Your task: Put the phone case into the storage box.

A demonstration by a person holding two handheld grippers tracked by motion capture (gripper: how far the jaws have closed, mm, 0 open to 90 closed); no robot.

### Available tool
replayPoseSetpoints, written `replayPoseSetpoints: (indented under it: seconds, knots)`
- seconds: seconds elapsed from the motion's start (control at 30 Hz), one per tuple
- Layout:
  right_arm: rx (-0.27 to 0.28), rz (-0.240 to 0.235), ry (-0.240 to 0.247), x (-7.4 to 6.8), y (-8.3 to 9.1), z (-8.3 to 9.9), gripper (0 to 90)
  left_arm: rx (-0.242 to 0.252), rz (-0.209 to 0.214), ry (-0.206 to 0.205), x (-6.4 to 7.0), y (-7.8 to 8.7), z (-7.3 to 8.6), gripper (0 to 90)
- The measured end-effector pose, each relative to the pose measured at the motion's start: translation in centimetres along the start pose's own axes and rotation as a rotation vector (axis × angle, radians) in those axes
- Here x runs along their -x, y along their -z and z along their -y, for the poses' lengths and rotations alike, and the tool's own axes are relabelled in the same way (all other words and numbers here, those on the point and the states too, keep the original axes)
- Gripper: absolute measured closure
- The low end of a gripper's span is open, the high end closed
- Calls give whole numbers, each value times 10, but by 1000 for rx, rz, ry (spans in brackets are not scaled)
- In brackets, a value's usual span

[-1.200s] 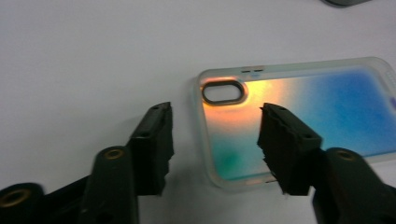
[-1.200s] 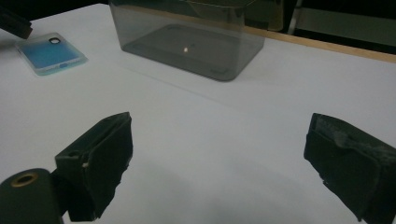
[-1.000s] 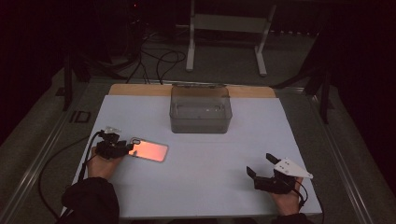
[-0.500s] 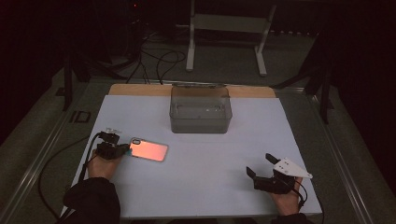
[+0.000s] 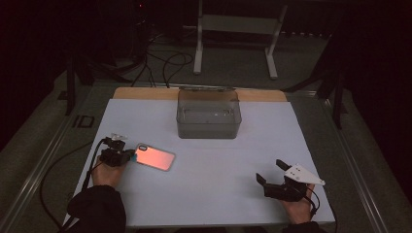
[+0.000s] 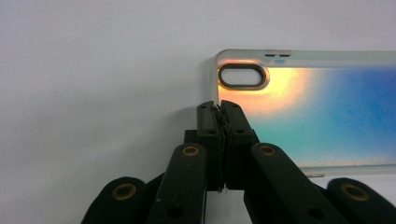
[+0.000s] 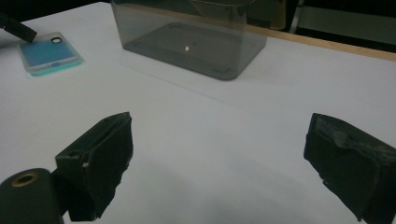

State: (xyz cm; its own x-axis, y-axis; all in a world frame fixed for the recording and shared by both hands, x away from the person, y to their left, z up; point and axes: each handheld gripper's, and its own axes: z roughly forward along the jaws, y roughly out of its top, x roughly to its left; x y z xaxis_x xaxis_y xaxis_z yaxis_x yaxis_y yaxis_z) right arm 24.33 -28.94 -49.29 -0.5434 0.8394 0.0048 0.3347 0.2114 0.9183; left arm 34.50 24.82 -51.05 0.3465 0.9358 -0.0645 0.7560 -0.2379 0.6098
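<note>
I am looking down on the white table (image 5: 218, 194), which is taking up the middle of the high view, with the smoky clear plastic bin (image 5: 209, 114) standing empty at upper centre, well apart from both hands. Nothing large has moved over the last second: bin and right hand are sitting where they were.

The phone case (image 5: 155, 157), iridescent orange to blue, is lying flat at left of centre in the high view, and it has hardly shifted. What has changed is small: my left gripper (image 5: 127, 156) has been settling at the case's near short edge. In the left gripper view its jaws are pressed together right at the case's corner, just below the camera cut-out (image 6: 243, 76); whether a sliver of the rim is pinched between them I cannot tell. I am judging the grasp as just being made, so lifting toward the bin is likely coming next.

My right gripper (image 5: 272, 171) is resting at lower right, jaws spread wide, holding nothing.
</note>
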Motion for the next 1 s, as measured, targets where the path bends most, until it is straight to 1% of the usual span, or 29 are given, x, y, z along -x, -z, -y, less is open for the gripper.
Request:
replayPoseSetpoints:
  seconds: [0.03,0.07,0.13,0.2,0.27,0.33,0.37,0.4,0.43,0.5,0.57,0.6,0.63,0.67,0.7,0.77,0.8,0.83,1.0]
  knots:
    - [1,-1,1,0,0,0,81,0,0,0,0,0,0,892]
    - [0,-2,2,0,0,0,81,10,4,4,0,1,0,892]
    - [-1,-2,2,0,0,0,81,41,10,1,1,6,-1,892]
    - [-2,-4,2,0,0,-1,81,59,12,-3,2,10,-2,892]
    - [-2,-2,2,0,0,-1,81,66,14,-4,2,12,-2,892]
    - [1,-7,1,-1,0,-2,81,91,18,-9,4,18,-3,892]
    - [1,-7,1,-1,0,-2,81,91,18,-9,4,18,-3,892]
    - [-2,-9,-1,-1,0,-3,81,106,20,-15,6,21,-4,892]
    - [-2,-9,-1,-1,0,-3,81,106,20,-15,6,21,-4,892]
    - [-5,-20,-2,-2,0,-4,81,126,22,-27,9,26,-5,892]
    - [-4,-23,-1,-2,0,-5,81,126,22,-27,9,26,-5,892]
    - [-4,-28,-10,-2,1,-7,81,140,30,-39,13,30,-8,892]
    - [-4,-28,-10,-2,1,-7,81,140,30,-39,13,30,-8,892]
    - [-4,-31,-9,-3,2,-9,81,149,30,-53,15,33,-10,892]
    - [-4,-31,-9,-3,2,-9,81,149,30,-53,15,33,-10,892]
    - [-3,-44,-13,-4,3,-15,81,165,31,-60,19,36,-12,892]
    - [-5,-47,-7,-4,4,-17,81,177,32,-69,22,39,-15,892]
    - [-5,-47,-7,-4,4,-17,81,177,32,-69,22,39,-15,892]
    - [-4,-64,2,-5,6,-28,80,205,45,-99,33,44,-22,892]
